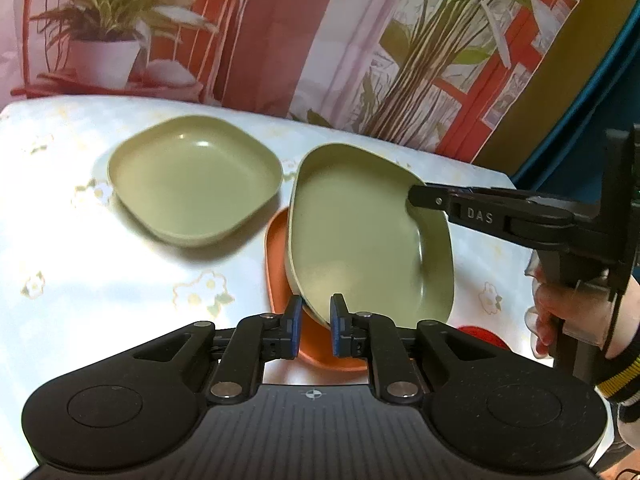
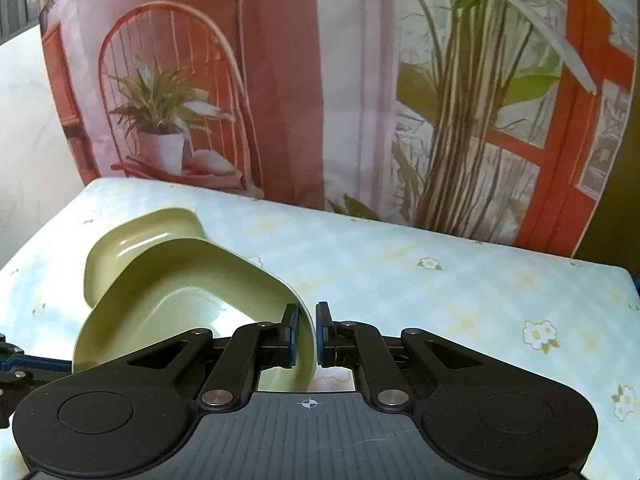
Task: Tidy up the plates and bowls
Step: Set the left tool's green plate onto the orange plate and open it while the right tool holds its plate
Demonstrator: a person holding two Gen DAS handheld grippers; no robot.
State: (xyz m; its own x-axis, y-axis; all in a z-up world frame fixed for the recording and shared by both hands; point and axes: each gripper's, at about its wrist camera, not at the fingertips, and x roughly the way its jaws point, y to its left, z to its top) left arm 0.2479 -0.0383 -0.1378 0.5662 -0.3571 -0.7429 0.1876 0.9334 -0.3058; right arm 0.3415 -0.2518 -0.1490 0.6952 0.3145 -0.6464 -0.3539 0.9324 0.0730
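Finding 1: both claws grip 1 tilted green plate (image 1: pixel 360 240). The left gripper (image 1: pixel 316 322) is closed narrow on the plate's near rim, which sits between its blue pads (image 1: pixel 296 328). The right gripper (image 2: pixel 306 334) is likewise closed narrow on the opposite rim, the plate edge running up between its pads (image 2: pixel 294 334); in the left wrist view its black finger reaches in from the right onto the far corner.

Finding 2: the held plate sits directly ahead of the left claw, tipped up on its left edge. An orange plate (image 1: pixel 280 256) lies flat beneath it, showing to the left of and under the claw tips. Whether the 2 touch cannot be told. A second green plate (image 1: pixel 196 180) rests on the tablecloth (image 1: pixel 100 280) ahead and to the left of the left claw, just beside the held one, with a narrow gap between them.

Risks, as judged: 2 claws on 1 rigid plate may pull against each other, and uneven motion could twist the rim out of 1 grip. The thin, smooth rim gives little purchase, so a slip would drop the plate onto the orange one. Swinging left could knock the resting green plate.

Clearance: open cloth lies to the right of the right claw and to the near left of the left claw. The printed backdrop (image 2: pixel 320 80) closes off the table's far edge.
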